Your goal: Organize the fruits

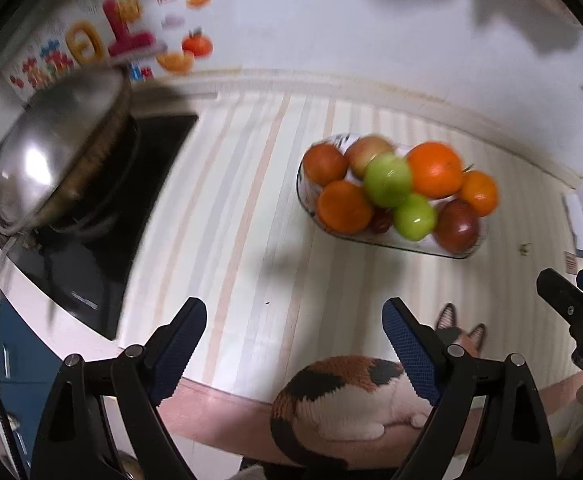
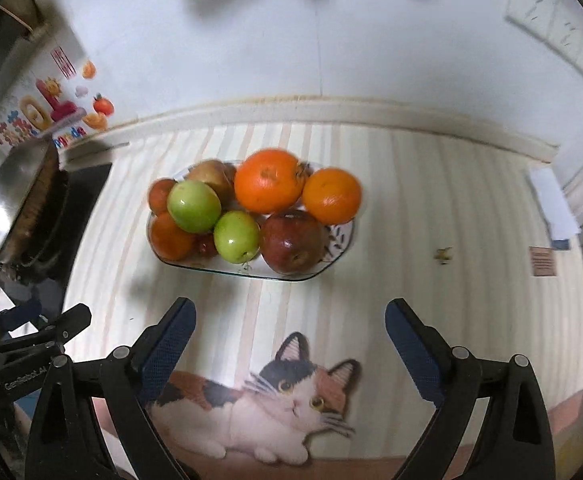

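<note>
2 grippers hovering wide apart and empty above a piled fruit plate.
The left gripper [image 1: 294,344] and right gripper [image 2: 290,340] are gripping nothing; the glass plate [image 2: 251,274] is sitting on the striped cloth [image 2: 431,200], beyond the printed cat [image 2: 275,408], carrying oranges [image 2: 269,180], 2 green apples [image 2: 194,206] and a red apple [image 2: 293,242].

1. Your glass dish [image 2: 333,240] sits on the striped cloth, heaped with fruit.
2. Oranges [image 2: 269,180] fill twelve to two o'clock.
3. Green apples [image 2: 193,206] lie centre-left.
4. A dark red apple [image 2: 293,242] rests at five o'clock.
5. Something small and red [image 2: 206,246], possibly another fruit, hides beneath.
</note>
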`<state>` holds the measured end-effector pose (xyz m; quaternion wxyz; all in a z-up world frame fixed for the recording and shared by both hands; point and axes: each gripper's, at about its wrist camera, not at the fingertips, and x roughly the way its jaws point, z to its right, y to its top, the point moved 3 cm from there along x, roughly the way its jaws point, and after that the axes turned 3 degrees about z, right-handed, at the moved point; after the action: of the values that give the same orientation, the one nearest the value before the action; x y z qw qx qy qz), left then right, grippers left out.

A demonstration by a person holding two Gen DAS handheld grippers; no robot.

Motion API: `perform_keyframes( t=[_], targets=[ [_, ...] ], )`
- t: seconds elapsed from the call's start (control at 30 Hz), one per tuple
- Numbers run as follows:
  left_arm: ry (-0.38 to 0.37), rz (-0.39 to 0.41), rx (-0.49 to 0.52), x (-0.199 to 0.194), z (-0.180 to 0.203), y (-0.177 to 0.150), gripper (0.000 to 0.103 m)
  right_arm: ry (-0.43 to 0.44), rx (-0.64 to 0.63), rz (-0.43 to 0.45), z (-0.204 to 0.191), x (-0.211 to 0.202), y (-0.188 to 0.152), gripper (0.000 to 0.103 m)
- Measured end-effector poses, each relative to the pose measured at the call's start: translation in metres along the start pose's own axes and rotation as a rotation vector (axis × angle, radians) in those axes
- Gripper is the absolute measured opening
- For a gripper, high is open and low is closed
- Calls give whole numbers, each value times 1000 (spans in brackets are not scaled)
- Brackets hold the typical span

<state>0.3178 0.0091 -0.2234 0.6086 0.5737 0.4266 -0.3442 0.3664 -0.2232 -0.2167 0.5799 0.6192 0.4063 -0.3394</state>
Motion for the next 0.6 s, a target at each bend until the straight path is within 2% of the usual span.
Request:
perform_keyframes(
  t=[0.23, 0.37, 0.6],
  targets=[
    [-45, 135, 60, -88, -4, -19, 90, -28, 17, 130, -14, -104, -23, 98],
    [-68, 180, 91, -131, -14, -41, 90, -43, 42, 201, -27, -164, -51, 100],
    [-97, 258, 109, -195, -28, -80, 90, -59, 72, 265, -42, -243, -102, 100]
  ],
)
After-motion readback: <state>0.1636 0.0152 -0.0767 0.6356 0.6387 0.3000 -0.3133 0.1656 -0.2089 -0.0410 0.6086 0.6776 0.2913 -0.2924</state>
